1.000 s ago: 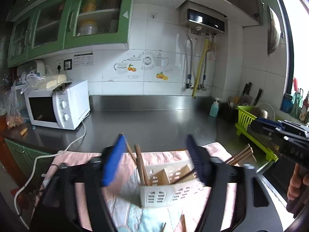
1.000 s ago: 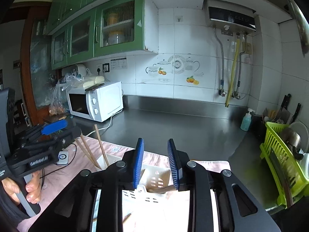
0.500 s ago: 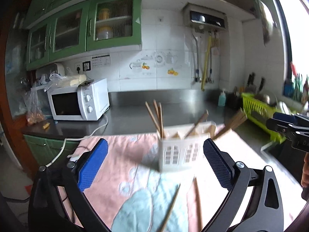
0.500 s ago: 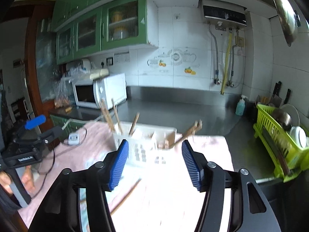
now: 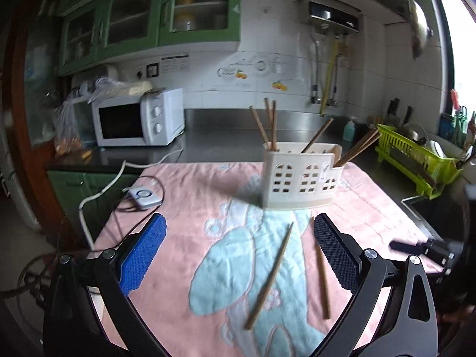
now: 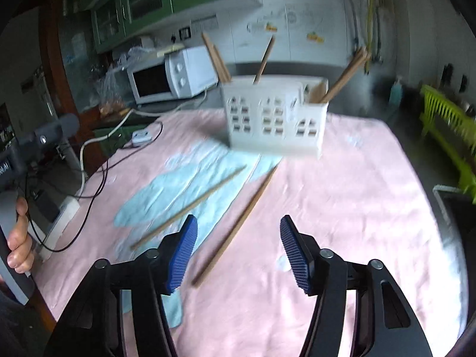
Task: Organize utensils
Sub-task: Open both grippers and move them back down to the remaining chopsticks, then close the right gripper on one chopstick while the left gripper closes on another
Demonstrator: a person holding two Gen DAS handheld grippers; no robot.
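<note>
A white slotted utensil holder (image 5: 300,178) (image 6: 273,122) stands on a pink cloth (image 5: 184,202) (image 6: 357,193) with several wooden chopsticks (image 5: 267,125) (image 6: 217,59) upright in it. Two loose chopsticks lie on the cloth in front of it, a thin one (image 5: 270,273) (image 6: 190,208) and a thicker one (image 5: 321,267) (image 6: 258,190). My left gripper (image 5: 238,218) hovers above them, wide open and empty. My right gripper (image 6: 238,220) is open, its jaws closing. The thicker chopstick lies on the cloth below the gap, untouched.
A white microwave (image 5: 136,120) (image 6: 169,76) sits on the steel counter at the back left. Its cable and a small white device (image 5: 142,196) lie by the cloth's left edge. A green dish rack (image 5: 413,157) stands at the right. A hand (image 6: 17,238) grips the left tool.
Both grippers have drawn back from the holder and sunk toward the cloth. The left jaws opened wide and the right jaws spread. The two loose chopsticks came into view.
</note>
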